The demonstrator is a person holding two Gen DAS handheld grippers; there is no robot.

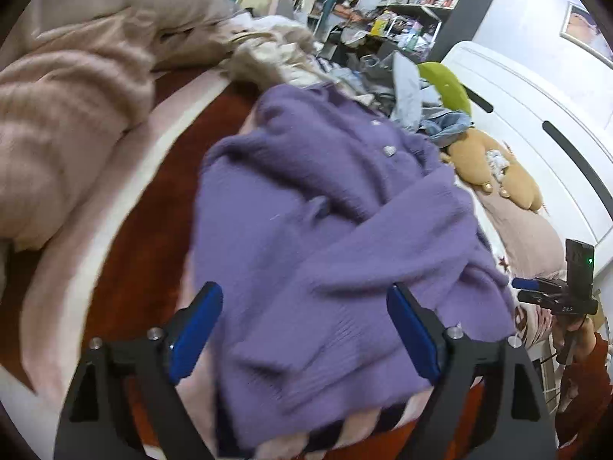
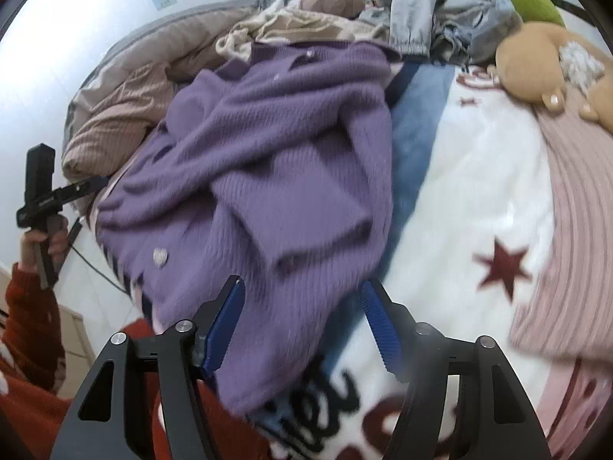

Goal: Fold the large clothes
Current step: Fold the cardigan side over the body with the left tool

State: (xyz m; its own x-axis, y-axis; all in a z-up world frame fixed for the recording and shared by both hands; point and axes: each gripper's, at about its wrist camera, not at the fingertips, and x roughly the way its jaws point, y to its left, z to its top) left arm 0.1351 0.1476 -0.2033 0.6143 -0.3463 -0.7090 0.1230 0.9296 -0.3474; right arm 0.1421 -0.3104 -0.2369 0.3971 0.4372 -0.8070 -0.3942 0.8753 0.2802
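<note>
The bed (image 2: 479, 176) carried everything, its white blanket with a dark red star (image 2: 502, 264) filling the side from three to five o'clock in the right wrist view. Across the middle lay the purple cardigan (image 1: 325, 211), partly folded, one sleeve (image 2: 302, 214) doubled over the body. Its long axis ran from the near hem at six o'clock up to the collar at about twelve in both views, leaning a little toward eleven in the right one. Behind it at twelve to one o'clock sat a heap of other clothes (image 1: 383, 80), with a tan plush toy (image 1: 494, 172) at two o'clock in the left view.

The left hand-held gripper (image 1: 304, 329) pointed straight along the cardigan, its blue pads (image 1: 195, 329) standing wide apart on either side of the near hem, with knit below them but nothing clamped. The right hand-held gripper (image 2: 302, 326) also had its pads well apart and empty, the cardigan's right edge lying below its left pad and the blanket under the other.

Judged from this, the hem was nearer the left hand, dead ahead at twelve o'clock, while for the right hand the cardigan lay off toward eleven. A next fold would likely take the hem end up along that long axis, both hands needing a matching corner
</note>
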